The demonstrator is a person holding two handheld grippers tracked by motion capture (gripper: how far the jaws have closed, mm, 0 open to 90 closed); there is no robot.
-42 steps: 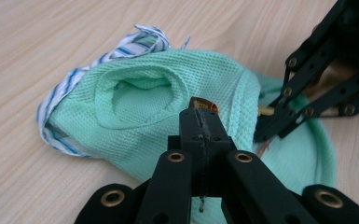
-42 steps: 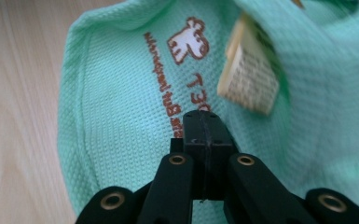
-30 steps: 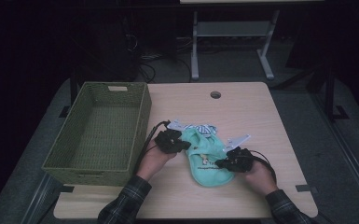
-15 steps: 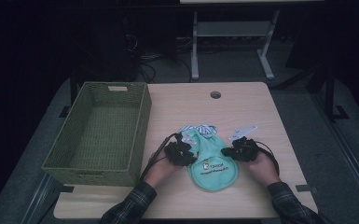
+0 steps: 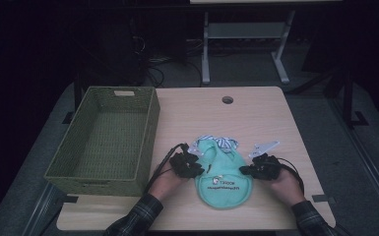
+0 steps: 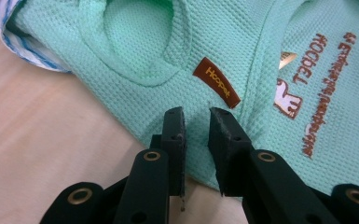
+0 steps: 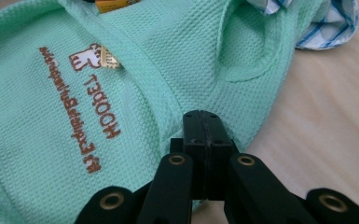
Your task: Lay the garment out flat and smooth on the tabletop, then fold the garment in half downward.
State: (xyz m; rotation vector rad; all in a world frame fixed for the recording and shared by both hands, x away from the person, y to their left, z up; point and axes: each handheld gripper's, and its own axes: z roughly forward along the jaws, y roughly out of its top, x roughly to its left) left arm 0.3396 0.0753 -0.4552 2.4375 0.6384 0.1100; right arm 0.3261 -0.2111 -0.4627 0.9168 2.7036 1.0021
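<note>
Wicker comes first at the left: an olive-green woven rectangular basket stands with nothing in it on the pale wooden table, just beside the person's left forearm. Next to it the left gripper sits at the left edge of a small mint-green waffle-knit pet shirt, which lies flat near the front middle of the table with its blue-and-white striped collar pointing away from the person. In the left gripper view the jaws stand a narrow gap apart, straddling the hem just below a brown sewn-on "Hoopet" label, with cloth between them but not yet pinched. Across the printed chest, the right gripper is at the opposite edge, its jaws pressed together; they seem to have a fold of the hem nipped between them, though the contact itself is hidden behind the jaw tips. Judging from this, the step in hand is taking both side edges for a lift or a fold. To do it well, the left jaws should close fully on the hem, deep enough to catch both layers, before either hand rises. Both hands should then move together and level, keeping the fabric lightly taut so it neither sags nor slips from the shallower right-hand bite.
</note>
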